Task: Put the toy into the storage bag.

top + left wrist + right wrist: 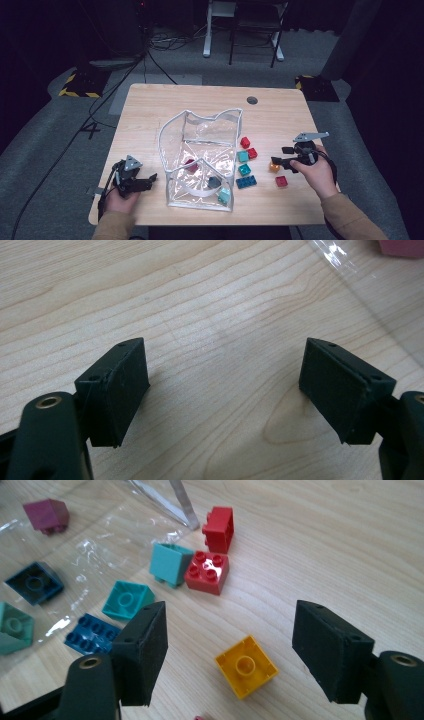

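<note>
A clear plastic bag (210,131) with a white rim stands open in the middle of the wooden table (150,107). Inside it lie a maroon brick (190,165), a dark brick (214,182) and a teal brick (224,196). Loose bricks lie to its right: two red bricks (207,572), two teal ones (127,599) and a blue plate (90,632). My right gripper (230,630) is open, its jaws straddling a yellow brick (246,666) that lies hollow side up, without touching it. My left gripper (225,375) rests open over bare wood left of the bag, holding nothing.
Another red brick (281,181) lies near the right hand, towards the front edge. A round grey cable port (252,100) sits at the table's back. Beyond the table are cables on the floor, a chair and a white stand.
</note>
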Demonstrator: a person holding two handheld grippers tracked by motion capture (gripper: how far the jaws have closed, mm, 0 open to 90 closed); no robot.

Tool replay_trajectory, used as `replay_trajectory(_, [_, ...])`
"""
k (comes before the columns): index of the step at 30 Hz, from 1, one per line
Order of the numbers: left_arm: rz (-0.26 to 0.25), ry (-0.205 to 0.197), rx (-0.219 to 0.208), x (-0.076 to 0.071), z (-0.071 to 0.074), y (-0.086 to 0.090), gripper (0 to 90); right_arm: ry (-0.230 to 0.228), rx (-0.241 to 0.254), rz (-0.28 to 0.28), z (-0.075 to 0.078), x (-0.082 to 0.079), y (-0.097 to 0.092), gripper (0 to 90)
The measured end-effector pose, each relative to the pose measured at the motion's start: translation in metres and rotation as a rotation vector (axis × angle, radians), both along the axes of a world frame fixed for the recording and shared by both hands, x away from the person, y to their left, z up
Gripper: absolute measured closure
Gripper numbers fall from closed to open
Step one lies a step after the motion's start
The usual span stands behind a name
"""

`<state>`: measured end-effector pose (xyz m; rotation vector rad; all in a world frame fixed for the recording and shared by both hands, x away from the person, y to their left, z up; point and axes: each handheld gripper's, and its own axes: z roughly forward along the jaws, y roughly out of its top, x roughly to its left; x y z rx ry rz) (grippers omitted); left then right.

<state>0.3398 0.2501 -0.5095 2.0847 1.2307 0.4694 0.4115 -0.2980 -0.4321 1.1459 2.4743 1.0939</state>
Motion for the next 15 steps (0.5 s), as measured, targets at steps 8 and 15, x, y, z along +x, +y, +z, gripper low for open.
replay_trajectory(8, [0.000, 0.000, 0.001, 0.000, 0.000, 0.000, 20.2, 0.038, -0.030, -0.005, -0.022, 0.005, -0.004, 33.6])
replay_trajectory(15, [0.000, 0.000, 0.000, 0.000, 0.000, 0.000, 20.2, 0.061, -0.057, -0.006, -0.038, 0.009, -0.004, 35.7])
